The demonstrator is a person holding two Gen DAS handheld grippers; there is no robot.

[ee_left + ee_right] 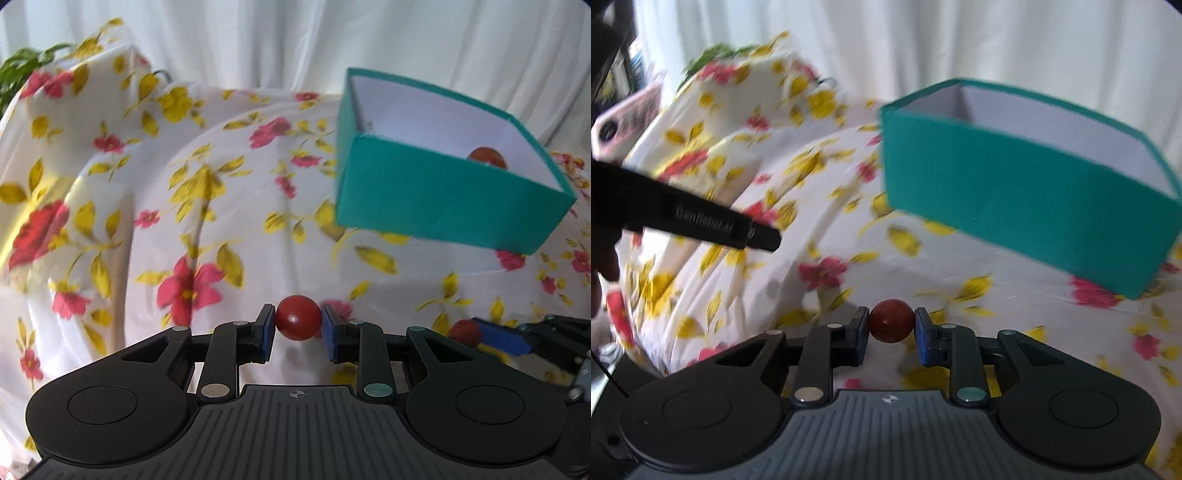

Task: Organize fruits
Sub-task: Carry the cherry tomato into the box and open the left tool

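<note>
Box (pixel 443 199) at 2 o'clock from left gripper (pixel 298 325), nearer right gripper (pixel 891 326); each gripper pinching red fruit (pixel 298 323) (pixel 891 321); one fruit (pixel 485 157) already boxed.

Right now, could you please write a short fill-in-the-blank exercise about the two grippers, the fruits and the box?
1. Each gripper, left gripper and right gripper, is shut on one small round ____ fruit.
2. The open cardboard box is ____ outside and white inside.
3. The red fruit in the box makes ____ fruit visible there.
4. The flowered tablecloth lies ____ the box.

Missing words: red; green; one; under
</note>
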